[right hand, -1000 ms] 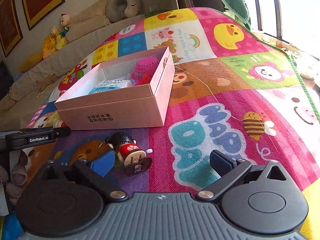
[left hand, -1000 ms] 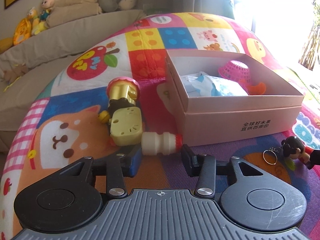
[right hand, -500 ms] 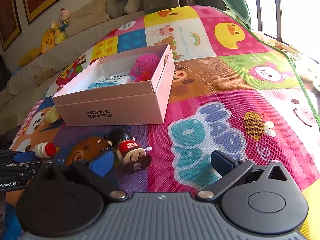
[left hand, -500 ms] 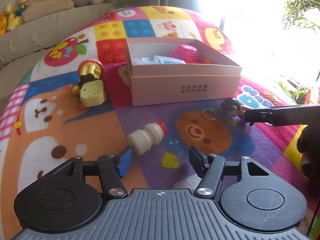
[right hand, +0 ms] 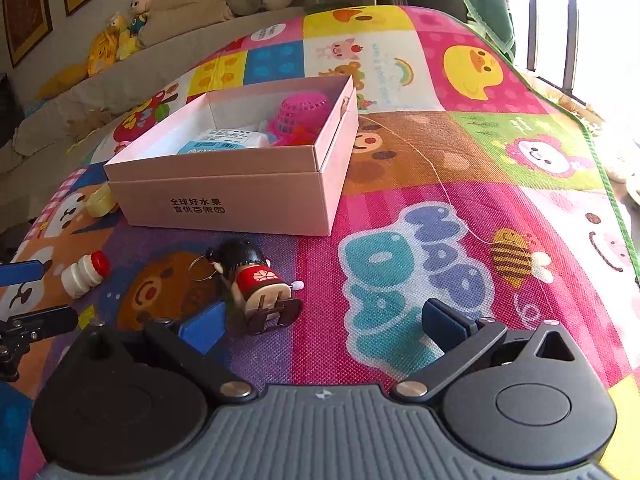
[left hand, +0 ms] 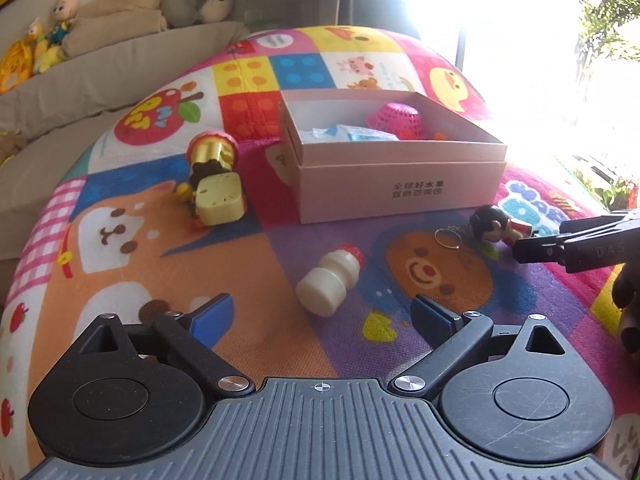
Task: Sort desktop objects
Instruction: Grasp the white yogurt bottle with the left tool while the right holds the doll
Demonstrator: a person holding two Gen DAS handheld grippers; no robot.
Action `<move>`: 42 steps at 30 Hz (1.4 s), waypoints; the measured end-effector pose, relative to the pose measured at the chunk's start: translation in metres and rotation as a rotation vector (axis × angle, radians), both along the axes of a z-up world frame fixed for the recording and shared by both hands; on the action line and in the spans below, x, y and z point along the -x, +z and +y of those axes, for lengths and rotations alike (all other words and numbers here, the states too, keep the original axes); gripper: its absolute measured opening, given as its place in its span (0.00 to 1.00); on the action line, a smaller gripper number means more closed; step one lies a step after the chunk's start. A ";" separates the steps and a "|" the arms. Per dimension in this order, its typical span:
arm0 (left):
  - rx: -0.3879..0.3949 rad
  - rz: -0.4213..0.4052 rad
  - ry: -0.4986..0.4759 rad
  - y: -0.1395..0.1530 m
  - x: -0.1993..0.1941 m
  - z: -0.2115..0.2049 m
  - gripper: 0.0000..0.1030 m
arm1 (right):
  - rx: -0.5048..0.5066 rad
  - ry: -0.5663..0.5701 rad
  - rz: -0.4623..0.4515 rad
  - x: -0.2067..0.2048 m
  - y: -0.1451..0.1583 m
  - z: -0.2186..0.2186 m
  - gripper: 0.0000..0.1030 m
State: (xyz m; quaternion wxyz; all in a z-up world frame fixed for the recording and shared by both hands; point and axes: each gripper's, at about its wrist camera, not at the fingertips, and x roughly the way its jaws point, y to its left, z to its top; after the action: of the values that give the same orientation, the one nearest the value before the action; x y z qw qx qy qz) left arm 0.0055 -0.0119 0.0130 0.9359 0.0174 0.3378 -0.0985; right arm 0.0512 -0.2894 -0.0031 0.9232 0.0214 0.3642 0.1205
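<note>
A small white bottle with a red cap [left hand: 330,281] lies on its side on the play mat, just ahead of my open, empty left gripper [left hand: 322,314]; it also shows in the right wrist view [right hand: 85,275]. A black-haired doll keychain in red [right hand: 256,280] lies just inside the left finger of my open, empty right gripper [right hand: 324,322]; it also shows in the left wrist view [left hand: 496,227]. The pink box [left hand: 400,186] holds a pink basket [left hand: 396,120] and a white-blue packet [left hand: 348,134]. A yellow and gold toy [left hand: 214,184] lies left of the box.
The colourful play mat [right hand: 440,160] covers the surface, with its green edge at the right. A beige sofa with plush toys [left hand: 44,52] runs along the back left. A thin thread [right hand: 440,184] trails from the box across the mat.
My left gripper pulled back from the white bottle and opened wider; the bottle now lies free on the mat. My right gripper edged closer to the doll.
</note>
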 end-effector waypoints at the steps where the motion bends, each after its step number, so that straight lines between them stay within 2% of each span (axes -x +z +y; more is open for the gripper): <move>1: 0.025 0.012 -0.007 0.000 -0.003 -0.002 0.95 | -0.001 0.000 0.000 0.000 0.000 0.000 1.00; 6: 0.043 0.033 -0.013 -0.001 -0.015 -0.020 0.95 | 0.027 -0.001 -0.001 0.001 0.000 0.004 1.00; 10: 0.100 0.054 -0.026 0.002 -0.022 -0.023 0.95 | 0.042 -0.001 -0.002 0.001 0.000 0.006 1.00; 15: 0.037 0.046 0.007 0.007 -0.014 -0.023 0.95 | 0.037 -0.003 -0.003 0.002 0.000 0.006 1.00; 18: 0.053 0.044 0.003 0.011 -0.003 -0.016 0.95 | 0.032 -0.006 -0.004 0.002 0.000 0.005 1.00; 23: -0.103 0.013 0.082 0.005 -0.003 -0.010 0.95 | 0.025 -0.008 -0.005 0.002 0.000 0.005 1.00; 33: -0.183 0.017 0.202 -0.001 -0.014 0.022 0.96 | 0.029 -0.009 -0.005 0.002 0.000 0.005 1.00; 37: -0.180 0.021 0.222 -0.002 -0.016 0.029 0.96 | 0.030 -0.009 -0.005 0.002 0.000 0.005 1.00; 42: -0.116 0.023 0.141 0.001 -0.012 0.026 0.96 | 0.029 -0.009 -0.005 0.002 0.000 0.005 1.00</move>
State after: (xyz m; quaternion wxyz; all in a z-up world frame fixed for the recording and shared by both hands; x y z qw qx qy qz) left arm 0.0173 0.0144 0.0140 0.9340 0.0466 0.3541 -0.0129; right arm 0.0490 -0.2842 -0.0032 0.9249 0.0092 0.3636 0.1109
